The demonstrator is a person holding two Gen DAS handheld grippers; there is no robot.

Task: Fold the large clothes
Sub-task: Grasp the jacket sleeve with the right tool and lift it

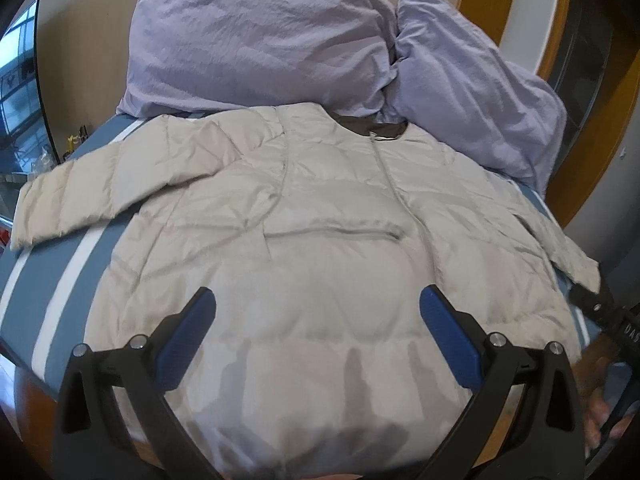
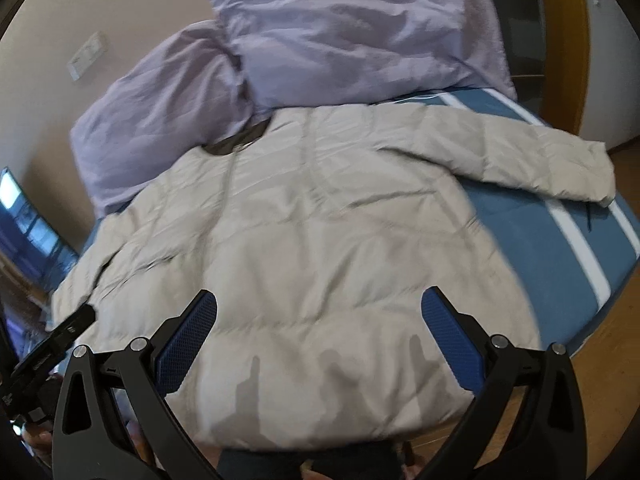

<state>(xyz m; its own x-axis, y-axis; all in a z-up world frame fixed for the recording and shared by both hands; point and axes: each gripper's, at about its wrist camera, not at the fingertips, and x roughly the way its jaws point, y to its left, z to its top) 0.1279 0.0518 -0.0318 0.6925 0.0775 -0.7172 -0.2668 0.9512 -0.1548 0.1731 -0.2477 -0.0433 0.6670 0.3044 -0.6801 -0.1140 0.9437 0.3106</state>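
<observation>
A large beige puffer jacket (image 1: 320, 216) lies spread flat on the bed, front up, collar toward the pillows, sleeves out to both sides. It also shows in the right wrist view (image 2: 312, 232). My left gripper (image 1: 316, 300) is open and empty, hovering over the jacket's lower hem. My right gripper (image 2: 320, 304) is open and empty above the hem too. The right gripper's black body shows at the right edge of the left wrist view (image 1: 612, 320). The left gripper's body shows at the left edge of the right wrist view (image 2: 56, 340).
The bed has a blue cover with white stripes (image 1: 60, 280). Two lilac pillows (image 1: 256, 44) (image 1: 472, 92) lean against the beige wall at the head. A wooden frame (image 2: 576, 40) stands on the right. Wooden floor (image 2: 600, 360) lies beside the bed.
</observation>
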